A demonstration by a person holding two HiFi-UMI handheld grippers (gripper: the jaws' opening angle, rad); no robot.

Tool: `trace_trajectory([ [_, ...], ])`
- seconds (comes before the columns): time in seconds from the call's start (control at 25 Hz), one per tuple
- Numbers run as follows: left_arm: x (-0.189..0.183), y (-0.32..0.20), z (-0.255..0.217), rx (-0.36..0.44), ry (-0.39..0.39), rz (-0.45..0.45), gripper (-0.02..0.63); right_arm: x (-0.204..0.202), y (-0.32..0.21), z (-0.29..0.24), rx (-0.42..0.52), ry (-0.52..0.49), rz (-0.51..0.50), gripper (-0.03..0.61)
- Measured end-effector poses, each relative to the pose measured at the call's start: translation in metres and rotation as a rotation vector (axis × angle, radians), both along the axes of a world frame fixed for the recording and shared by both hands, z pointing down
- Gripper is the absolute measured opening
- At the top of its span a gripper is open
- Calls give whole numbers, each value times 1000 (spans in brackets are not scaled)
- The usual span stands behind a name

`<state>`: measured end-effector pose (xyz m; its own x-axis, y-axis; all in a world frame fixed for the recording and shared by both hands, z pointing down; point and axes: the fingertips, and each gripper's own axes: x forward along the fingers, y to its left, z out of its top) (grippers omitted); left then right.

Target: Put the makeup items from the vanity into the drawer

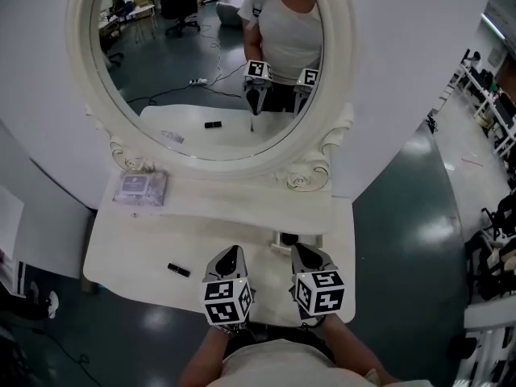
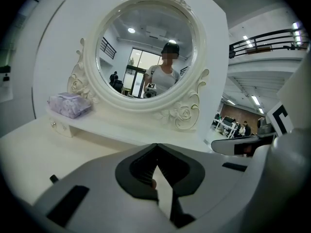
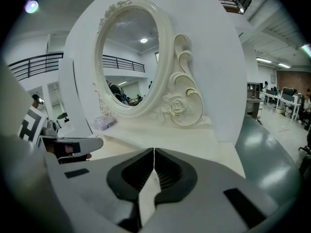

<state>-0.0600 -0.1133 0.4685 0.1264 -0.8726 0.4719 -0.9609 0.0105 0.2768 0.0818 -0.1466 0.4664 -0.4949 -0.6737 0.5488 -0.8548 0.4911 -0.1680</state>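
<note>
Head view: neither gripper holds anything, so I judge the task to be at its first reach. The left gripper (image 1: 233, 252) and the right gripper (image 1: 299, 251) hang side by side over the middle of the table's (image 1: 129, 244) front edge, both pointing toward the mirror (image 1: 210, 63). A small black tube (image 1: 178, 270) lies near the table's front left corner, left of the left gripper. A pale purple packet (image 1: 139, 188) sits at the left end of the raised shelf (image 1: 242, 198) under the mirror. No open drawer shows (a dark spot under the shelf, just beyond the right gripper, is too small to call). The next move probably calls for the left gripper to spread its jaws and swing left to the tube, coming in low because the tube lies flat. The tabletop between them is bare, but the front edge is near and a nudge could roll the tube off.

Left gripper view: the jaws meet at their tips with nothing between them. The tube peeks out at the far left past the gripper's body. What looks like a small knob (image 2: 52, 125) sits on the shelf's front face below the packet, possibly a drawer.

Right gripper view: the jaws are closed tip to tip and empty. The left gripper is just beside it, and the table's right edge drops to the floor (image 3: 272, 144).
</note>
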Motion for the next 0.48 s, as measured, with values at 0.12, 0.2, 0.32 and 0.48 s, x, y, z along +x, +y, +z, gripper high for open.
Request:
trace_trajectory([
  [0.12, -20, 11, 11, -26, 5, -49, 6, -21, 8, 6, -16, -2, -49, 21],
  [0.2, -33, 20, 19, -46, 12, -84, 5, -35, 15, 13, -33, 3, -83, 21],
  [0.32, -53, 34, 32, -78, 25, -131, 5, -55, 27, 28, -71, 19, -129, 21],
  [0.48, -76, 64, 55, -147, 47, -196, 5, -77, 54, 53, -151, 48, -188, 21],
])
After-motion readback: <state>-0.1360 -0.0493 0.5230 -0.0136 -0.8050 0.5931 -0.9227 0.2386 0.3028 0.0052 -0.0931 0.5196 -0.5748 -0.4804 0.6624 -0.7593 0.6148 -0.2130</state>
